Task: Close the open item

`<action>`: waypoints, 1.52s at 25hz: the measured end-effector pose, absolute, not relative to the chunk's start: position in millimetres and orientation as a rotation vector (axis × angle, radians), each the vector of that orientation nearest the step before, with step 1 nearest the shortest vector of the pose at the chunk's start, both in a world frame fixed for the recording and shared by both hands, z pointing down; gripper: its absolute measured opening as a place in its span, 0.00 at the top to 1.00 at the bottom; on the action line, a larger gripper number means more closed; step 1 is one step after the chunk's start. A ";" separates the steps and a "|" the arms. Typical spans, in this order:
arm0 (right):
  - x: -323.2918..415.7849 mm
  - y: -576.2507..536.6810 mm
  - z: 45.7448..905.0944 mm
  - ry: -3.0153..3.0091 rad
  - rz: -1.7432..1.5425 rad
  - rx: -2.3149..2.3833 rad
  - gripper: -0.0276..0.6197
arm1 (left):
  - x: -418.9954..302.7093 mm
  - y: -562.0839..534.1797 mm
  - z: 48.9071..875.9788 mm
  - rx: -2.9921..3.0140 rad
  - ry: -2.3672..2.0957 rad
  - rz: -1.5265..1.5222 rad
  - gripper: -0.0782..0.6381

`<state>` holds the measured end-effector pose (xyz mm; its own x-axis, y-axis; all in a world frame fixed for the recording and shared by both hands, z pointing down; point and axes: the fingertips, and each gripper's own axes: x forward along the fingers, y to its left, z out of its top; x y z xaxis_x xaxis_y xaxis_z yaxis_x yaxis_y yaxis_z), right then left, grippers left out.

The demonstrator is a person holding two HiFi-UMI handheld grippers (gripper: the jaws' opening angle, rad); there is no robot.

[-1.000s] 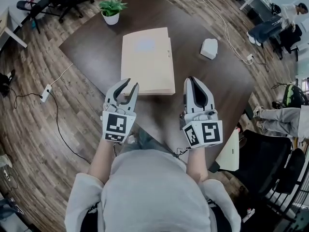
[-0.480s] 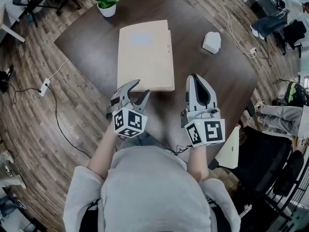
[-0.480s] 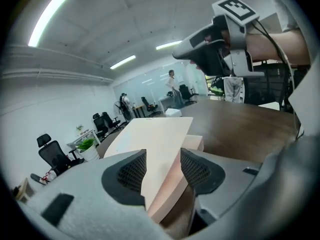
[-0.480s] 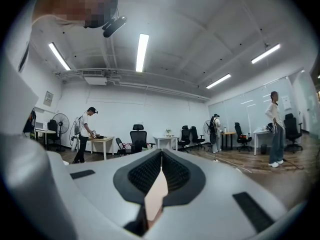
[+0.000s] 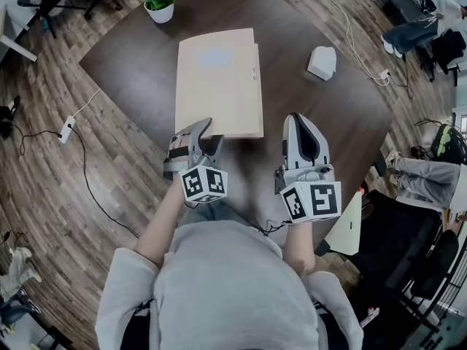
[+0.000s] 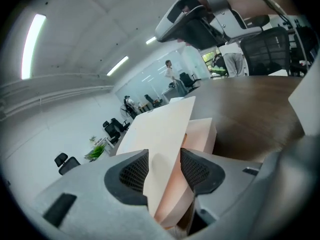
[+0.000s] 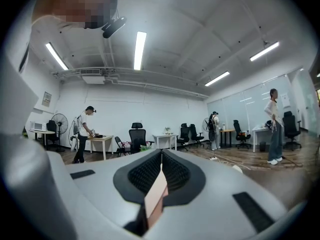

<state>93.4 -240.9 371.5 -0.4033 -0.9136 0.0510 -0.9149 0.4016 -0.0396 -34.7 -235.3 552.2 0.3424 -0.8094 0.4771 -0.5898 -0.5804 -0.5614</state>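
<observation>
Straddling the near left corner of the box (image 5: 217, 79), the left gripper (image 5: 210, 133) holds its jaws wide apart around the slightly raised lid (image 6: 160, 134) without pinching it. The box's long axis runs away from the person. Just right of the box, the right gripper (image 5: 299, 119) is closed and empty, with bare table (image 5: 139, 71) around.

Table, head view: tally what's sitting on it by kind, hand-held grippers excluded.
Beige box: 1
Potted plant: 1
Small white object: 1
Total: 3
</observation>
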 end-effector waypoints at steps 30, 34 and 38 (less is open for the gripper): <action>114.7 -244.9 385.0 -2.585 0.144 1.753 0.94 | -4.3 -239.2 591.8 -2.436 0.823 -1.533 0.84; 113.5 -244.7 384.8 -2.593 0.148 1.746 0.94 | -1.8 -236.8 598.4 -2.346 0.704 -1.648 0.84; 110.5 -245.7 383.6 -2.605 0.148 1.738 0.94 | -0.3 -237.3 600.7 -2.258 0.604 -1.733 0.84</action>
<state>110.5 -245.7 383.6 -0.3855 -0.9209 0.0577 -0.9215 0.3811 -0.0749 -0.3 -237.3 600.7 0.2149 -0.4548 0.8642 -0.1807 -0.8882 -0.4225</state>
